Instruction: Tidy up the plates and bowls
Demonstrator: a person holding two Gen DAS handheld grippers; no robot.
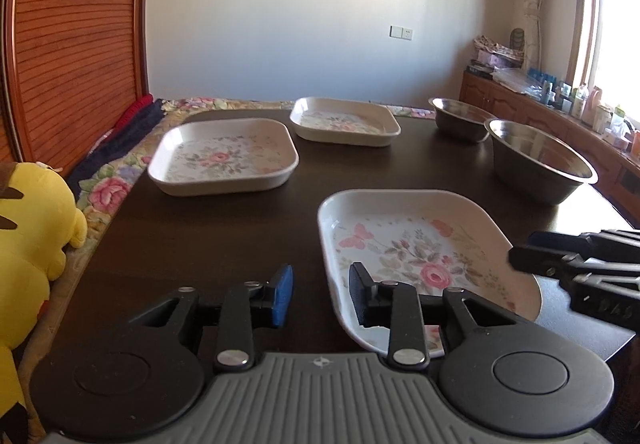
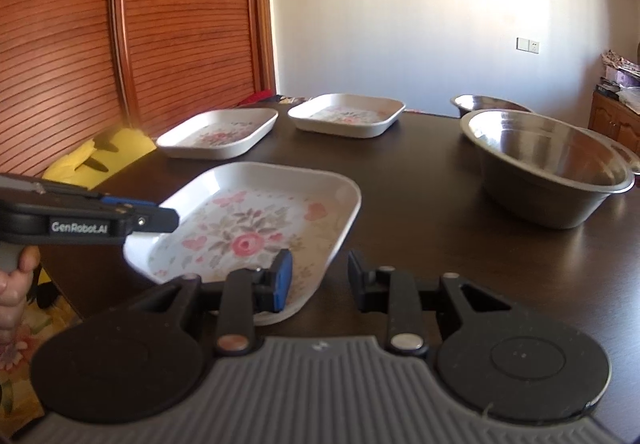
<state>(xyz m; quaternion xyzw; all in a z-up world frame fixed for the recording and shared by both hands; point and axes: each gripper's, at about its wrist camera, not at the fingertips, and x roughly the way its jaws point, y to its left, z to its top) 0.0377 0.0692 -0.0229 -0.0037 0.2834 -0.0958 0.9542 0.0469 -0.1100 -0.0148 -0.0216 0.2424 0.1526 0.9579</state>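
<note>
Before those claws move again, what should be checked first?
1. Left claw straddles the near plate rim: ok.
2. Right claw straddles the opposite rim: ok.
3. Claws gripping that plate: not ok, both open.
4. Far plates empty for stacking: ok.
5. Bowls stand apart from the plates: ok.
6. Near plate lies flat on the table: cannot tell.
</note>
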